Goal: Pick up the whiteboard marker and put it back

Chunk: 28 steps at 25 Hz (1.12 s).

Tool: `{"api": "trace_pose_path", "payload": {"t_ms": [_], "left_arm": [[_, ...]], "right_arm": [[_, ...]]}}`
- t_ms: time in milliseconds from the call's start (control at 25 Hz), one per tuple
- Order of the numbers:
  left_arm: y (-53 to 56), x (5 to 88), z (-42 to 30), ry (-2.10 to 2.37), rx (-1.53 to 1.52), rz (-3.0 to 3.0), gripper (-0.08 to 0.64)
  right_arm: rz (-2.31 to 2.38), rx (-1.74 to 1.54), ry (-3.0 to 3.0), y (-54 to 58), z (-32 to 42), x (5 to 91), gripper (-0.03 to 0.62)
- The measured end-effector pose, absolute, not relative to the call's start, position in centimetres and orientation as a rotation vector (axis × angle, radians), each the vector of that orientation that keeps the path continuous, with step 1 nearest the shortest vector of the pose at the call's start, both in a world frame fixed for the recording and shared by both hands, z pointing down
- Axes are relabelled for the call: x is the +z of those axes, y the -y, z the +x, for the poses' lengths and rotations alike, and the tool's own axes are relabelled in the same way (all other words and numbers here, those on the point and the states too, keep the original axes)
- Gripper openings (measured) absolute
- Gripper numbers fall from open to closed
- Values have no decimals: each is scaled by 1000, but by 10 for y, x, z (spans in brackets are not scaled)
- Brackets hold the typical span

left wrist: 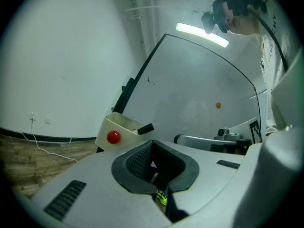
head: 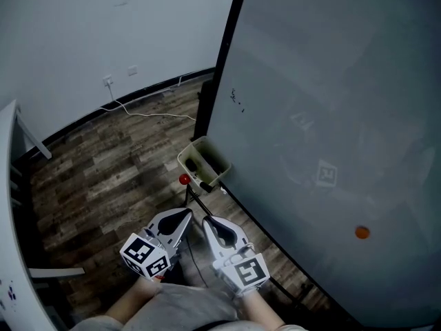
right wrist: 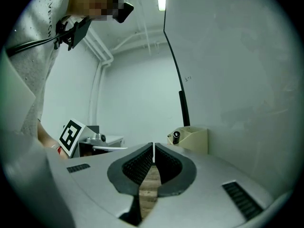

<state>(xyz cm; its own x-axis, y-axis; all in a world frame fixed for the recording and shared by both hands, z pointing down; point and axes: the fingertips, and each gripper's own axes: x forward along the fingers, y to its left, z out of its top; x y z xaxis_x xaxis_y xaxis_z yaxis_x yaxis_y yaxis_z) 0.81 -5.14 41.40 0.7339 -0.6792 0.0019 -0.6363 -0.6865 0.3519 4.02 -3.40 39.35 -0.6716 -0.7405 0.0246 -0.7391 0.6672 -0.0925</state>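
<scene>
A black whiteboard marker (head: pixel 205 185) lies in a cream holder (head: pixel 204 158) fixed at the whiteboard's (head: pixel 331 116) lower left edge. Its end sticks out of the holder (left wrist: pixel 118 125) in the left gripper view (left wrist: pixel 145 128), and it shows end-on in the right gripper view (right wrist: pixel 176 136). A red magnet (head: pixel 184 179) sits on the holder's front. My left gripper (head: pixel 187 214) and right gripper (head: pixel 207 221) hang side by side just short of the holder, both pointing at it. The left jaws (left wrist: pixel 152 142) and the right jaws (right wrist: pixel 153 146) are shut with nothing between them.
An orange magnet (head: pixel 362 232) sticks to the board further right. A white cable (head: pixel 148 112) runs over the wooden floor from wall sockets (head: pixel 108 81). A white table edge (head: pixel 7 205) stands at the left. The board's black frame (head: pixel 231 33) rises beside the holder.
</scene>
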Motion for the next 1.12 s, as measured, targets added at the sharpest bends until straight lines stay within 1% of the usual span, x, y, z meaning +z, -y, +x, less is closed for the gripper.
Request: {"api": "trace_pose_path", "payload": {"t_ms": [560,600,680,1120], "left_arm": [[107,415,-15,948,-169,2614,15],[111,414,-15,935,-170,2619,15],[117,409,-19,907,-176,2633,15],[153,411,-30,821,-171,2639,15]], "right_arm": [[-1515,-71,-2725,87,52,379,23],[-1523,-77,-2719,91,52,380,33],[-1532,-80,-2712,96,48,378,114],[-1551,-54,-2727,124,37,381,117]]}}
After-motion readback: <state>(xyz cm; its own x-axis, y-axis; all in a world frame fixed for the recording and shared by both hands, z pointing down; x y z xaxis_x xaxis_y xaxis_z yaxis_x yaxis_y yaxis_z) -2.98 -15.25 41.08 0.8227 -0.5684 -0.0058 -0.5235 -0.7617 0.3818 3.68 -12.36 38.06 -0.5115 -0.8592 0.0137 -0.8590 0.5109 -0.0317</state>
